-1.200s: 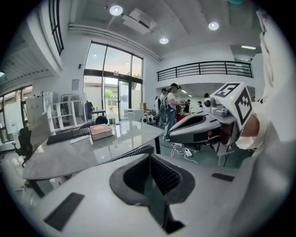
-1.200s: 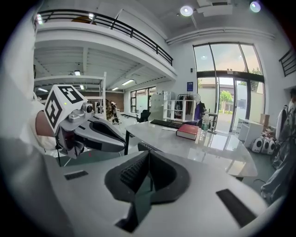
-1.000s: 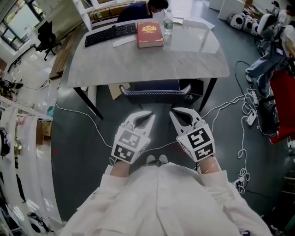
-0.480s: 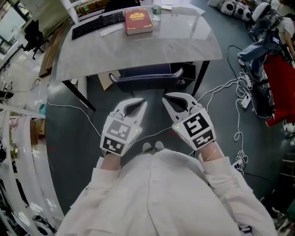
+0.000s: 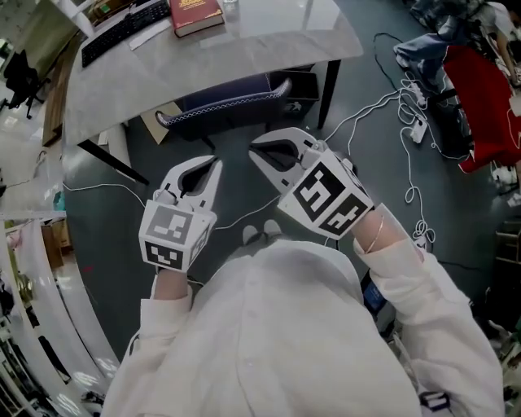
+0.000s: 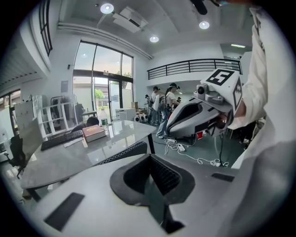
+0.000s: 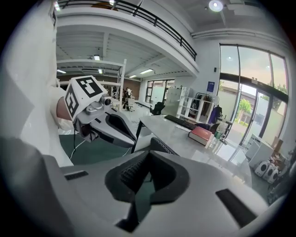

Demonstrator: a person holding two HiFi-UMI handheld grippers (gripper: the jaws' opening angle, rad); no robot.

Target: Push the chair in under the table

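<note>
Count from my end: two grippers, one chair, one table.

Left gripper (image 5: 214, 166): tongs pressed together, nothing between them. Right gripper (image 5: 256, 151): same, tips closed with nothing pinched. Both are held low in front of the person, side by side, a gap between them. Both point toward the chair, and neither touches it.

Chair (image 5: 229, 103): one, dark blue, sitting under the table (image 5: 244, 50). The seat is beneath the top and the backrest rim runs along the near edge. Grippers are near it but clearly apart from it.

Table: one, pale marble-look top, with two dark legs visible on the near side.

On the far part of the top I see one red book (image 5: 195, 14) and one black keyboard (image 5: 122, 29) to its left. One clear bottle (image 6: 105, 125) stands just beside the book.

On the floor, white cables (image 5: 383, 110) trail to the right of the table. Two shoe tips (image 5: 260, 234) show between the grippers.
</note>
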